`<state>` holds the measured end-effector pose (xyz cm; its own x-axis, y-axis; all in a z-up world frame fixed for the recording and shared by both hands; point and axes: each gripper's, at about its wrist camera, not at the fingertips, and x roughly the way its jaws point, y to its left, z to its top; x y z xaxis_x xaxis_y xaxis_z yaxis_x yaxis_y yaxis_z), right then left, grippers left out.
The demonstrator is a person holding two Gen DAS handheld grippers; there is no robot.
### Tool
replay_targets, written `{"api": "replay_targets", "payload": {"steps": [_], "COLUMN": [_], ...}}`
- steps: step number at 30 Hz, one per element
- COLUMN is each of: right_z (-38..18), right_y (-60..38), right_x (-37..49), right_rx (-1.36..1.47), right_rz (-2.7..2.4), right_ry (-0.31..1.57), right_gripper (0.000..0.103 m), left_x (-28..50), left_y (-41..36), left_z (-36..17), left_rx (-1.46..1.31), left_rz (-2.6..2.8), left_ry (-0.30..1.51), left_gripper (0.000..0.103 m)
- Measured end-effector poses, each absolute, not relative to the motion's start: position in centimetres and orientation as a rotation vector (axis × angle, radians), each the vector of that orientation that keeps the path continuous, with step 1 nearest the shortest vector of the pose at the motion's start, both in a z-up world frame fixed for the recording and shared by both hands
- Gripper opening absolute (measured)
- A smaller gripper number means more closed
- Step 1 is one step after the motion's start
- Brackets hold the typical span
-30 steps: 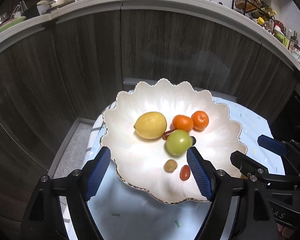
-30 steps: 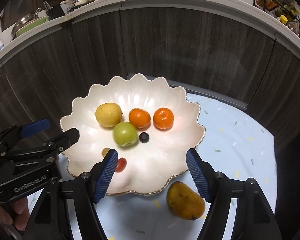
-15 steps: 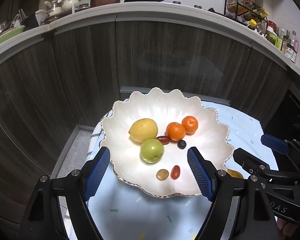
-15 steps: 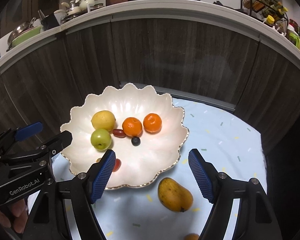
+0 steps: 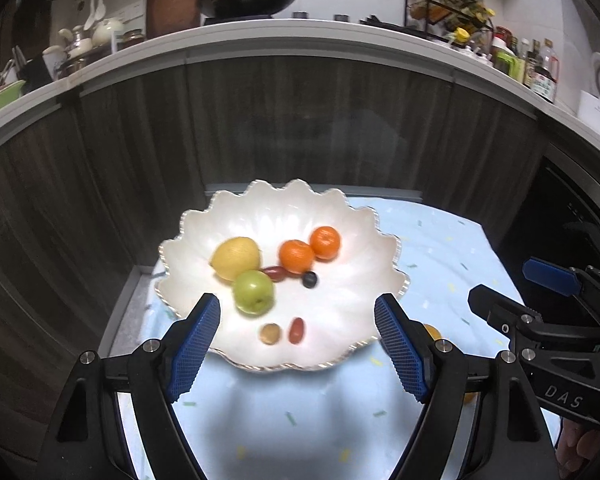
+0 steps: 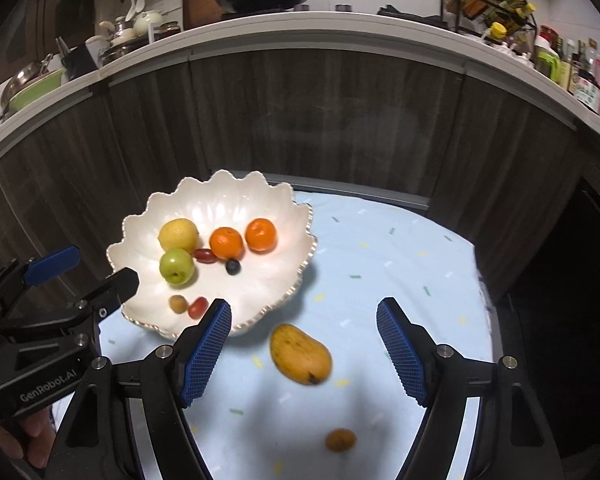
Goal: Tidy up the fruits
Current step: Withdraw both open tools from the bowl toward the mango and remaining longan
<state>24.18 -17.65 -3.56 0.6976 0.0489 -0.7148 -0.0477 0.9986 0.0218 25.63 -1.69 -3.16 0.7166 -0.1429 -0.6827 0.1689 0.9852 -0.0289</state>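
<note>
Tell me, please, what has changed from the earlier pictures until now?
Both grippers have drawn back and up from the white bowl, so more of the blue tablecloth shows and a small brown fruit comes into view near the mango. The right gripper has just been opening, with nothing held; the left gripper is open too. Inside the bowl, the green apple has rolled toward the lemon. The mango stays put.

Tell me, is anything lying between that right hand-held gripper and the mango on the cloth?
Nothing visible. The right hand-held gripper stands open and empty, and the mango lies on bare blue cloth just ahead of its fingers, apart from the scalloped white bowl to its left.
</note>
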Motion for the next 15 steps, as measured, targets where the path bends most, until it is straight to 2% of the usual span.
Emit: {"api": "replay_targets", "payload": {"steps": [15], "right_z": [-5.6], "right_y": [-20.4], "right_x": [21.1], "right_rx": [0.049], "right_rz": [-0.022], "right_ry": [0.825], "right_gripper": [0.076], "left_x": [23.7], "left_y": [-5.1], "left_z": [-5.2], "left_rx": [0.114], "left_rz": [-0.307], "left_ry": [0.784], "left_gripper": [0.079]}}
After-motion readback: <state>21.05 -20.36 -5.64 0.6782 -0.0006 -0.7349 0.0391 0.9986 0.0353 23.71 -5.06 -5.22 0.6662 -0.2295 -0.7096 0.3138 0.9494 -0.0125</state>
